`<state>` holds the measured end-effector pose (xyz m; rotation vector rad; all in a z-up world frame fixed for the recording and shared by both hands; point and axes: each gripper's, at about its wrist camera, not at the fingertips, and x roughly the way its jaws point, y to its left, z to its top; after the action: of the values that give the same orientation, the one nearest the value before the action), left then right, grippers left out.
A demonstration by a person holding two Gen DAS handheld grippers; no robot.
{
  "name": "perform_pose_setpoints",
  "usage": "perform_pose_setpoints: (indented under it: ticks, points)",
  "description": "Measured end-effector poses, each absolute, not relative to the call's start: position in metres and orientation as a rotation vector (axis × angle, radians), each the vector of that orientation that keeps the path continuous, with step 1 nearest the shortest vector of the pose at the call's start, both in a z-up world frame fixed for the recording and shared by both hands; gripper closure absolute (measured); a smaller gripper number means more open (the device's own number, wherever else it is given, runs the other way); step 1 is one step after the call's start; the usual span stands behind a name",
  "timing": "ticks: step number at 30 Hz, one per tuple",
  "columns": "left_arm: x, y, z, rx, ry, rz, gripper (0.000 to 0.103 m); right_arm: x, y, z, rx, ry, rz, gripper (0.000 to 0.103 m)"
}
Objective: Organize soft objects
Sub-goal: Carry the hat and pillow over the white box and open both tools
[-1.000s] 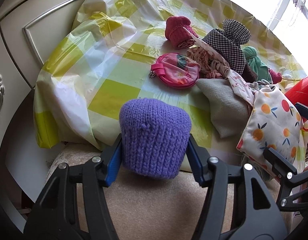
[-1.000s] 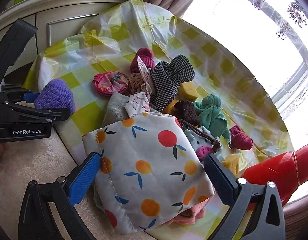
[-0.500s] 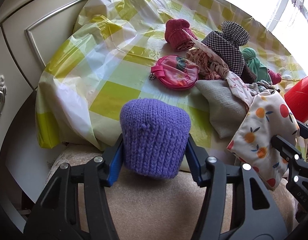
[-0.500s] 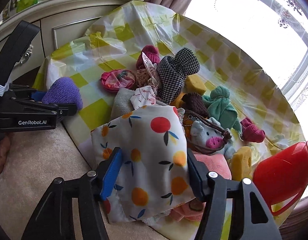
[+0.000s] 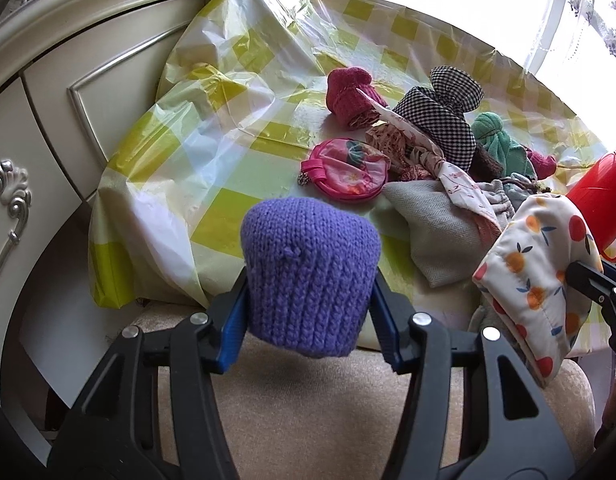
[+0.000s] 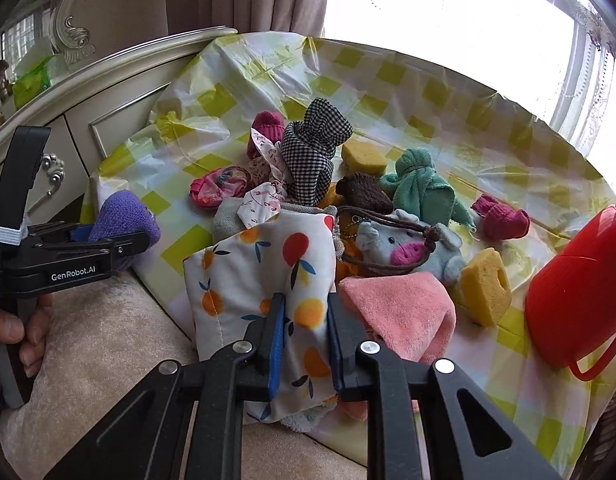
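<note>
Yellow-and-white checked plastic sheeting (image 5: pixel 243 128) is covering the surface beside a cream panelled cabinet (image 5: pixel 59 92), with bright window light lying behind. Over the sheeting's near left edge, the left gripper (image 5: pixel 310 312) is clamping a purple knitted hat (image 5: pixel 310 276) between its blue pads, the hat sitting clear of the sheet above a beige plush cushion (image 5: pixel 328 412). At the near edge of the pile, the right gripper (image 6: pixel 305 344) is pinching, with jaws nearly closed, the lower part of a white quilted cloth printed with oranges and red fruit (image 6: pixel 263 276). Touching that cloth on its right, a pink fleece cloth (image 6: pixel 404 312) is lying. Farther in, a grey plush toy with a pink snout (image 6: pixel 408 252), a black-and-white houndstooth fabric piece (image 6: pixel 312 156) and a round pink zip pouch (image 6: pixel 217 188) are resting in the heap. At the right edge, a red plastic vessel (image 6: pixel 580 292) is standing near a yellow sponge (image 6: pixel 486 288).
</note>
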<state>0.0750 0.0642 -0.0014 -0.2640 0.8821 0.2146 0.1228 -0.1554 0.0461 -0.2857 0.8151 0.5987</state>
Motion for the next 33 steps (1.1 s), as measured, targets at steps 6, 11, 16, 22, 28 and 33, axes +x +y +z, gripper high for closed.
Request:
perform_pose_setpoints:
  ticks: [6,11,16,22,28,33]
  points:
    - [0.069,0.057,0.012,-0.218,0.816,0.226,0.045,0.115,-0.175,0.062,-0.174,0.796,0.616,0.084]
    - [0.058,0.046,0.029,-0.190,0.749,0.216,0.045,0.111,-0.204,0.073,-0.040,0.784,0.618,0.084]
    - [0.053,0.025,0.041,-0.173,0.716,0.153,0.045,0.104,-0.241,0.077,0.053,0.780,0.580,0.084]
    - [0.048,-0.021,0.051,-0.141,0.708,0.022,0.045,0.089,-0.295,0.070,0.124,0.798,0.488,0.084]
    - [0.044,-0.078,0.059,-0.091,0.719,-0.136,0.045,0.067,-0.355,0.056,0.185,0.836,0.358,0.084]
    - [0.041,-0.118,0.063,-0.082,0.746,-0.258,0.045,0.048,-0.407,0.046,0.246,0.859,0.236,0.084]
